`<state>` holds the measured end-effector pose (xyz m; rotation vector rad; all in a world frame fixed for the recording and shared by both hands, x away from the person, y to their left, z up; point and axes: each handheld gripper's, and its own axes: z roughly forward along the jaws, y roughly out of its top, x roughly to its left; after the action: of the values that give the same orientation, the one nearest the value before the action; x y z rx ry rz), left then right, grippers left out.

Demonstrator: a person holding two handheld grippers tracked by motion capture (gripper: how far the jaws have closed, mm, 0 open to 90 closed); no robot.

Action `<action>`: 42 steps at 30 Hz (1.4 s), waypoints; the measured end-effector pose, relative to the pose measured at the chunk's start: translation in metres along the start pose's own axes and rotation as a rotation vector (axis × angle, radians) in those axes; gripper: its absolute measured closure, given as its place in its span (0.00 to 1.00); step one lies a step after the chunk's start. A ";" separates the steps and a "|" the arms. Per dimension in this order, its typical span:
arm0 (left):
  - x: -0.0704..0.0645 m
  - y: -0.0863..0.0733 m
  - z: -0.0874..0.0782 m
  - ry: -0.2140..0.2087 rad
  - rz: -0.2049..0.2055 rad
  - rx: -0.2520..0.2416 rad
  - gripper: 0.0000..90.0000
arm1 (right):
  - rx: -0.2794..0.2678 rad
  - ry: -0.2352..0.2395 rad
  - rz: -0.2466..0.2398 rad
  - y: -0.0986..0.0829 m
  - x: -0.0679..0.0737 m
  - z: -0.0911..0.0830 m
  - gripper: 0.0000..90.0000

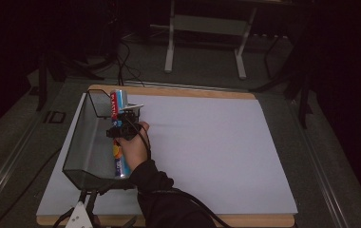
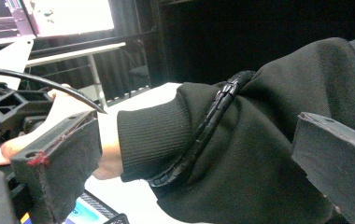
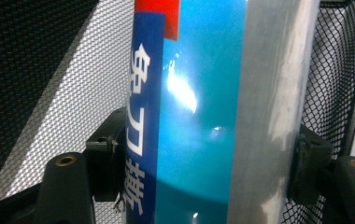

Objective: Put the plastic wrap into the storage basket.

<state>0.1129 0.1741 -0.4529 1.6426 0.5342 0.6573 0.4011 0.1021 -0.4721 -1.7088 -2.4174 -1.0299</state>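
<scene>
High view: a white-covered worktop (image 1: 207, 142) carries a dark mesh basket (image 1: 81, 142) at its left side. A hand holds the right gripper (image 1: 124, 124) at the basket's right wall, gripping a tall blue can (image 1: 118, 104); a second can (image 1: 120, 166) appears lower by the same wall. The left gripper (image 1: 80, 216) waits at the near edge.

Left gripper view: its fingers (image 2: 59, 163) stand wide apart, holding nothing, with a dark sleeve (image 2: 241, 154) between them farther off.

Right gripper view: the fingers (image 3: 103, 163) press both sides of the can, mesh behind.

This looks like placing the can in the basket; next it should be lowered clear of the wall, then released.
</scene>
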 end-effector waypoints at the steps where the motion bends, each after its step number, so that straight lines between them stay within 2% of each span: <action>1: 0.000 0.000 0.000 0.000 0.000 0.002 0.03 | 0.001 -0.002 -0.008 0.000 0.000 0.000 0.33; 10: 0.000 0.000 0.001 -0.001 0.000 0.006 0.03 | 0.027 0.005 -0.044 0.002 0.000 0.000 0.31; 14: 0.000 0.000 0.001 -0.001 0.000 0.006 0.03 | 0.030 -0.002 -0.087 0.003 0.000 0.000 0.28; 17: 0.000 0.000 0.001 -0.001 -0.001 0.003 0.03 | -0.001 -0.013 -0.130 0.004 0.001 -0.005 0.23; 21: 0.000 0.000 0.001 -0.002 0.001 0.006 0.03 | -0.042 0.005 -0.184 0.009 0.001 -0.019 0.17; 23: 0.000 0.000 0.001 -0.004 0.001 0.008 0.03 | -0.054 0.003 -0.212 0.012 0.001 -0.027 0.17; 26: 0.000 0.000 0.002 -0.005 -0.002 0.010 0.03 | -0.076 0.025 -0.266 0.013 -0.001 -0.039 0.17; 27: 0.000 0.000 0.002 -0.005 -0.002 0.010 0.03 | -0.076 0.025 -0.266 0.013 -0.001 -0.039 0.17; 29: 0.000 -0.001 0.003 -0.007 -0.002 0.015 0.03 | -0.095 0.063 -0.305 0.011 -0.003 -0.049 0.15; 31: 0.000 -0.001 0.003 -0.007 -0.001 0.016 0.03 | -0.113 0.077 -0.340 0.009 -0.003 -0.057 0.14; 33: 0.000 -0.001 0.004 -0.008 -0.003 0.018 0.03 | -0.113 0.089 -0.353 0.008 -0.004 -0.064 0.14; 37: 0.000 -0.001 0.005 -0.013 -0.006 0.020 0.03 | -0.127 0.086 -0.403 0.003 -0.010 -0.078 0.14; 42: 0.000 -0.001 0.006 -0.012 -0.007 0.023 0.03 | -0.128 0.104 -0.408 -0.001 -0.022 -0.090 0.12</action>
<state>0.1168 0.1700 -0.4548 1.6649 0.5405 0.6386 0.3773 0.0376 -0.4106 -1.1721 -2.7463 -1.3007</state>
